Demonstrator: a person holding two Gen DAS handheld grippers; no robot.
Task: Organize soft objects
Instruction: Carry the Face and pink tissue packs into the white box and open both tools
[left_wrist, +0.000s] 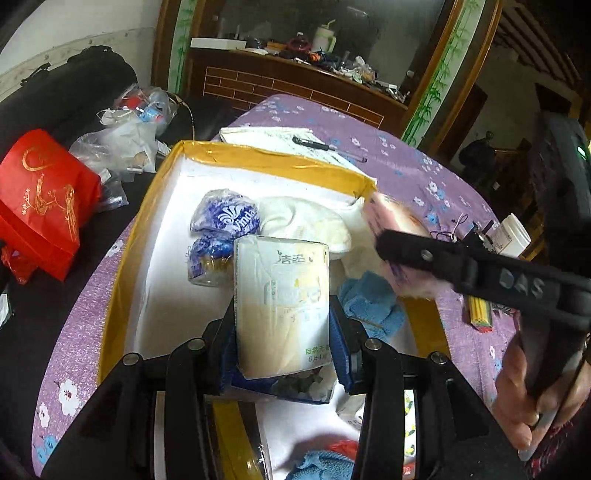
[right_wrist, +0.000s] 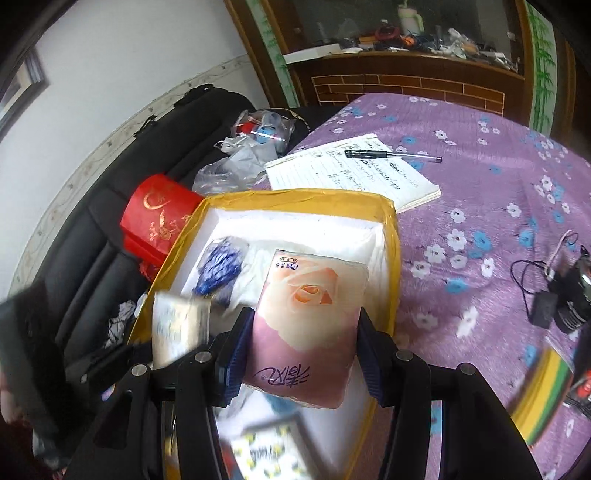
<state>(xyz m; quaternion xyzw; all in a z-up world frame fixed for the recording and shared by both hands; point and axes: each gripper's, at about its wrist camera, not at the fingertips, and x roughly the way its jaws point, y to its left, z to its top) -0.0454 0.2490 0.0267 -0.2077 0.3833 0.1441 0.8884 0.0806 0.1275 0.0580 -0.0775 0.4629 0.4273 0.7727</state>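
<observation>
The cream tissue pack (left_wrist: 282, 306) sits clamped between the blue pads of the left hand-held gripper (left_wrist: 283, 328), held upright over the near end of the yellow-edged box (left_wrist: 125, 236). The pink tissue pack (right_wrist: 308, 328), printed with a rose, is gripped the same way by the right hand-held gripper (right_wrist: 304, 345), its jaws pressed on both sides of the pack, above the box's right half.

In the left wrist view the right tool reaches in from three o'clock, angled down toward the box's right rim, with the person's right hand (left_wrist: 532, 391) wrapped round its handle at four o'clock. Its pink load looks blurred there.

Inside the box, at eleven o'clock from the cream pack, lie two blue-and-white wrapped rolls (left_wrist: 221, 232), with a white cloth (left_wrist: 310, 221) just beside them at one o'clock and a blue towel (left_wrist: 373, 302) at three o'clock near the rim.

The box rests on a bench under a purple flowered cloth (right_wrist: 480, 229). Beyond it at twelve o'clock lies a notebook (right_wrist: 354, 173) with a pen (right_wrist: 391, 155) on it; a red bag (left_wrist: 40, 199) stands off at nine o'clock.
</observation>
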